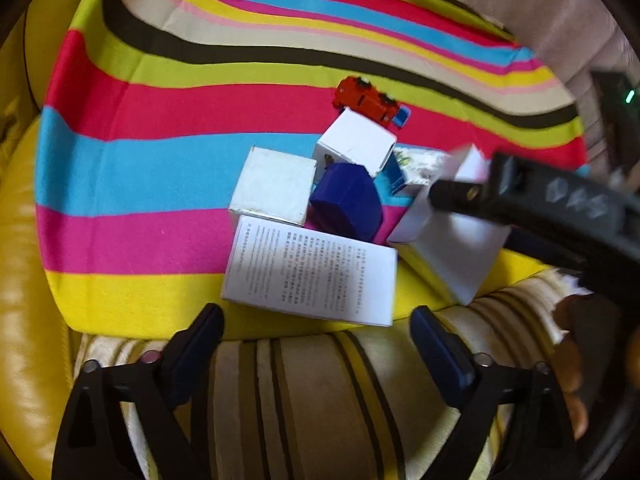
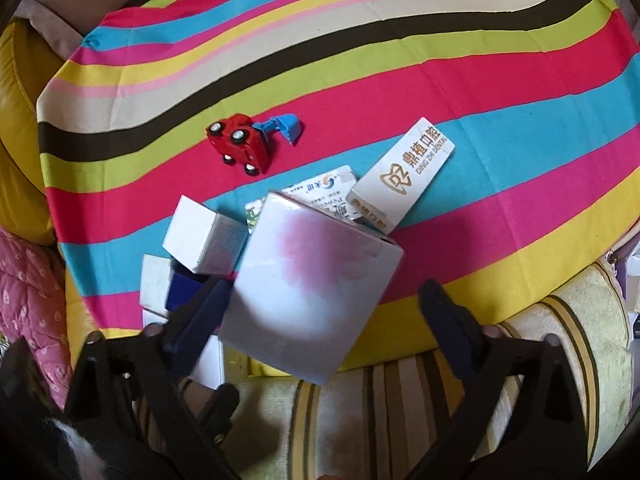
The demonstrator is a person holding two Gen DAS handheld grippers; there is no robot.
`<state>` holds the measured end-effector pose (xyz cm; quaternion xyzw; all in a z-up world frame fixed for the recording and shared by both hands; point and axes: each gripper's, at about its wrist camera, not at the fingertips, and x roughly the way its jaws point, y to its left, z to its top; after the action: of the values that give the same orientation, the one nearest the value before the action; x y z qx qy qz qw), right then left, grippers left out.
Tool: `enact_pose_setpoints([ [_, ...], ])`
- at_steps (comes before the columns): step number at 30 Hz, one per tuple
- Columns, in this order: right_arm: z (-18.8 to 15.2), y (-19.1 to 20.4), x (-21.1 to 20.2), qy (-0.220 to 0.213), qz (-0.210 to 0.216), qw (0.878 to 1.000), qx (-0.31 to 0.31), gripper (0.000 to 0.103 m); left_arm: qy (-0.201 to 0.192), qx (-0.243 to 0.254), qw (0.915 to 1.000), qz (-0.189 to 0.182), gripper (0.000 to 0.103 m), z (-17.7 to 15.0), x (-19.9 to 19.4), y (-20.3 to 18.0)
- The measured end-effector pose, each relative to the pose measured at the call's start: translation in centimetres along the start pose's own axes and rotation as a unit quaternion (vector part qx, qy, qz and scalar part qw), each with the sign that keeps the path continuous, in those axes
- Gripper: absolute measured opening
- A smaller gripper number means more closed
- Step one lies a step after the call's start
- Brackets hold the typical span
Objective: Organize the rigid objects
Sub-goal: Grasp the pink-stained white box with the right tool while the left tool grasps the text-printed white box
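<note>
Left tongs [image 1: 316, 334] gape empty; right tongs [image 2: 324, 312] straddle 1 white box [image 2: 312, 284], seemingly ungripped.

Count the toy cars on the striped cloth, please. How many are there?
1. The red toy car lies on the red stripe of the striped cloth, behind the pile of boxes, with a blue scoop at one end. The boxes could hide another.

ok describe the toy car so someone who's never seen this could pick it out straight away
Start at the striped cloth and find its broad red band just beyond the cluster of white boxes. The toy car lies there tipped over, wheels showing. It is the only red thing among white cartons, with a blue scoop at one end.
</note>
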<state>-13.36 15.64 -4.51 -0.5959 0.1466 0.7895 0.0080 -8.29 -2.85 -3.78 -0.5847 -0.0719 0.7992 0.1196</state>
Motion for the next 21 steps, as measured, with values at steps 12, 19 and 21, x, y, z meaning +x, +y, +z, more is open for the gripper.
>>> enact_pose_setpoints([
  [12, -0.5, -1.6, -1.8, -0.021, 0.0, 0.999, -0.025, 0.066, -0.019, 0.031, 0.9986, 0.04, 0.1, 0.2, -0.8, -0.9],
  [19, -0.7, -2.0, -1.1, 0.006, 0.038, 0.999, -0.006, 0.09, -0.005, 0.045, 0.9978, 0.049, 0.101, 0.6, 0.2, -1.4],
  [21, -0.5, -2.0, -0.8, 0.008, 0.035, 0.999, 0.004, 0.09, -0.003, 0.047, 0.9974, 0.055, 0.101, 1.2, 1.2, -1.6],
])
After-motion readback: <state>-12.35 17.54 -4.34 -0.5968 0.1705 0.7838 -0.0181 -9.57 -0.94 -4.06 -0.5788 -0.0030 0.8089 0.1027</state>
